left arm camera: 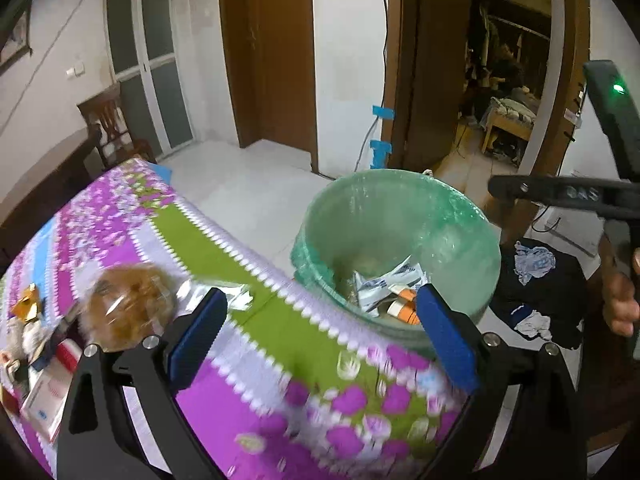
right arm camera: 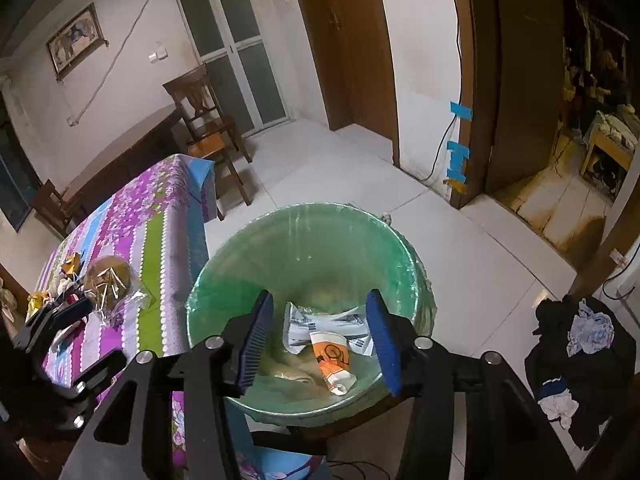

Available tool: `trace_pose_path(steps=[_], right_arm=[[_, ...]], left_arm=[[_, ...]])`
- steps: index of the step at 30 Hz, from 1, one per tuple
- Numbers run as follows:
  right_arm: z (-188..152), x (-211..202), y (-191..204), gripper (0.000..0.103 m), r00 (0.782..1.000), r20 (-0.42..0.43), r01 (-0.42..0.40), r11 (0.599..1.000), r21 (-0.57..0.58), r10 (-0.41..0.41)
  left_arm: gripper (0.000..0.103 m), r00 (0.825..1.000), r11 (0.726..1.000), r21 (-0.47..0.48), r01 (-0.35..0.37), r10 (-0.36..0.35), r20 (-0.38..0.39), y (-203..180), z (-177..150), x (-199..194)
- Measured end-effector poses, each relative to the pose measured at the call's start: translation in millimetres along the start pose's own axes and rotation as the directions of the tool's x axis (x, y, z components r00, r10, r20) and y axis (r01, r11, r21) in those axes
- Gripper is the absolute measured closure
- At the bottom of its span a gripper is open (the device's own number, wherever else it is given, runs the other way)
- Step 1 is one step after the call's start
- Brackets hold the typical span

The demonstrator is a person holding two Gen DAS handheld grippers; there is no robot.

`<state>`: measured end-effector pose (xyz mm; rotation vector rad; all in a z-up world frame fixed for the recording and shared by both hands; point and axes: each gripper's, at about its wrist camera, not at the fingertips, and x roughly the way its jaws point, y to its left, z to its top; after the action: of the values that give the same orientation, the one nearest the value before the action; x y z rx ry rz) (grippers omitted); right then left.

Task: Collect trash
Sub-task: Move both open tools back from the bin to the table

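Note:
A bin with a green liner [left arm camera: 400, 216] [right arm camera: 304, 240] stands on the floor beside the table. Inside it lie a white and blue wrapper [right arm camera: 320, 322] and an orange tube [right arm camera: 334, 360]. My right gripper [right arm camera: 320, 338] hangs open above the bin, with nothing between its blue pads. My left gripper [left arm camera: 322, 324] is open wide and empty over the table edge, next to the bin. A bagged brown bun [left arm camera: 128, 304] [right arm camera: 108, 280], a silver foil wrapper [left arm camera: 224, 296] and gold wrappers [left arm camera: 26, 304] lie on the flowered cloth.
Small boxes [left arm camera: 48, 392] sit at the table's near left. A wooden chair [right arm camera: 208, 128] stands beyond the table's far end. A heap of dark clothes [right arm camera: 580, 360] lies right of the bin. A person's hand [left arm camera: 620, 300] holds the right gripper's black frame [left arm camera: 560, 194].

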<state>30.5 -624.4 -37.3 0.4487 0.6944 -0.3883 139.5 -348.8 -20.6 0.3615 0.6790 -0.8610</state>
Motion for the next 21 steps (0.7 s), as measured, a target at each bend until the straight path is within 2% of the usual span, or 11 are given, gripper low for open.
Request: trace_pose_path(steps=[6, 11, 15, 21], right_arm=[[-3, -12, 30, 0.044, 0.997, 0.05, -0.052, 0.998, -0.027, 0.053], [-4, -19, 67, 0.038, 0.989, 0.068, -0.131, 0.99, -0.059, 0.135], [-1, -22, 111, 0.035, 0.973, 0.072, -0.209, 0.972, -0.104, 0.217], [-4, -16, 178, 0.031, 0.948, 0.047, -0.302, 0.936, -0.18, 0.315]], left_arm=[[0.01, 0.997, 0.998, -0.028, -0.061, 0.063, 0.05, 30, -30, -40], [0.01, 0.98, 0.979, -0.091, -0.18, 0.187, 0.073, 70, -62, -75], [0.01, 0.955, 0.95, -0.157, -0.271, 0.287, 0.082, 102, -90, -109], [0.01, 0.91, 0.874, -0.295, -0.386, 0.414, 0.034, 155, -129, -151]])
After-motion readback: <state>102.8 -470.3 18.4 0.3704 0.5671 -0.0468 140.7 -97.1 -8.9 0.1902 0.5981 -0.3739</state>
